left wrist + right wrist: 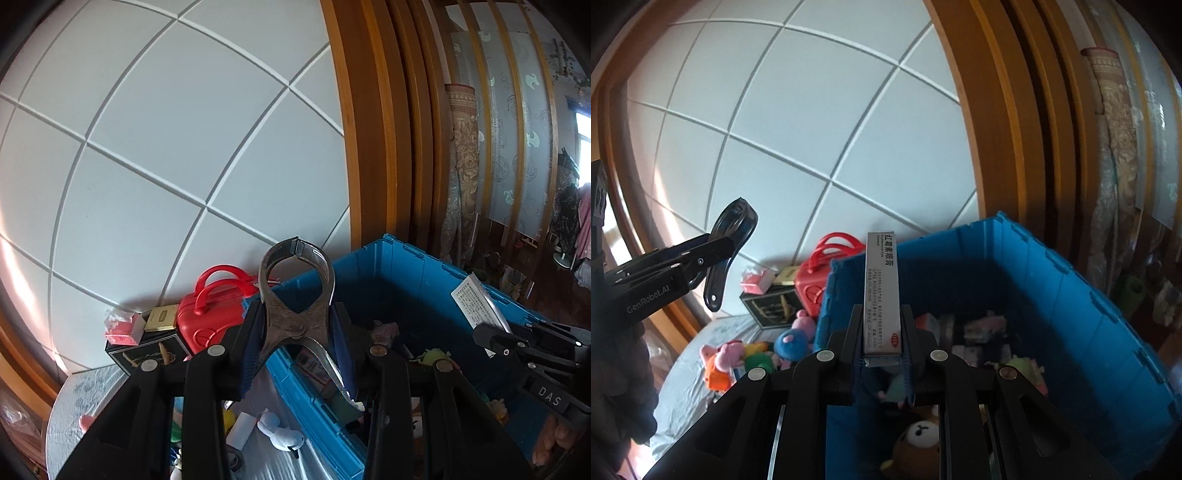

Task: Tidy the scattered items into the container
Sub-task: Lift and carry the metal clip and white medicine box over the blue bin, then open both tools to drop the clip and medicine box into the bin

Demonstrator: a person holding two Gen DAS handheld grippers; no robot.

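Observation:
My left gripper [297,325] is shut on a pair of metal pincers [295,284], jaws up, held above the near-left rim of the blue crate [399,258]. My right gripper [882,332] is shut on a long white medicine box [881,291], held upright over the blue crate [1052,295]. The right gripper and its box [476,306] show at the right of the left wrist view. The left gripper with the pincers [729,251] shows at the left of the right wrist view. The crate holds several toys and boxes, among them a brown bear plush [919,443].
A red toy suitcase [214,310], a black box [147,350], a gold padlock [160,318] and a pink packet [120,326] stand left of the crate by the white tiled wall. Plush toys [738,358] lie on the grey cloth [683,387]. A wooden door frame [369,147] rises behind the crate.

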